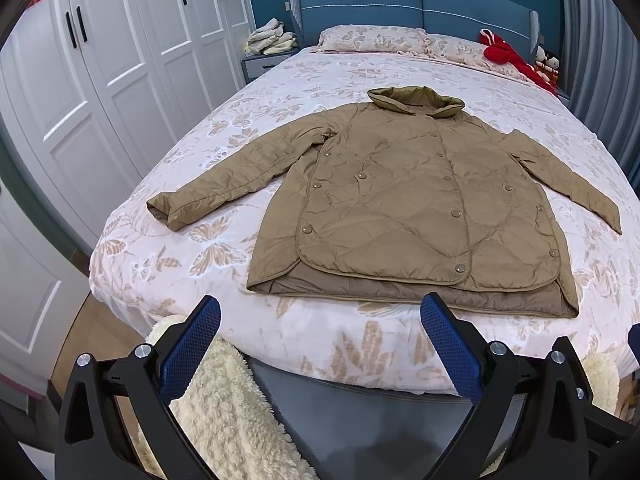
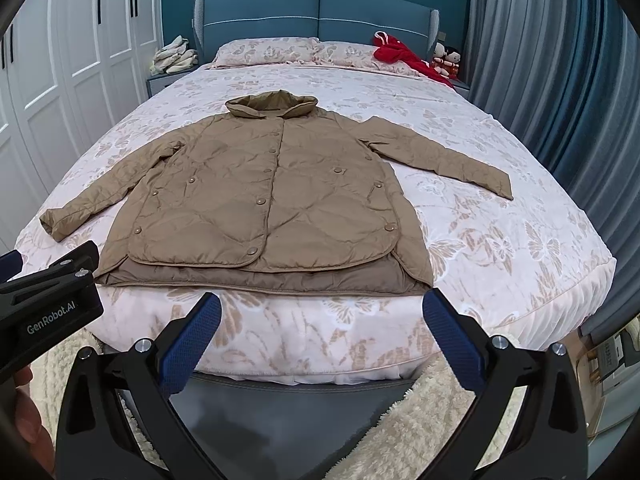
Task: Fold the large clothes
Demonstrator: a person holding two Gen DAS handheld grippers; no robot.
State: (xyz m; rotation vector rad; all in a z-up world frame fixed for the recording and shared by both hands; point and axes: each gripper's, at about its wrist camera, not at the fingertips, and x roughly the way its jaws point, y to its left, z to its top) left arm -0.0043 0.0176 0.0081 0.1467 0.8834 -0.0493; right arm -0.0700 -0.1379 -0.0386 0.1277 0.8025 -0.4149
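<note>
"GenRobot.AI" is printed on the left claw [image 2: 10,258].

Tan quilted jacket [image 1: 400,200], bedspread [image 1: 280,92] — pink floral

A wide bed [image 1: 328,344] under a pale floral cover is carrying a tan quilted jacket [image 1: 404,208], which is lying flat and buttoned near the foot edge, collar toward the headboard and both sleeves spreading out to the sides. Two matching floral pillows [image 2: 264,51] are resting at the head end. A red garment [image 2: 404,56] is lying beside them, near the far right corner.
</note>
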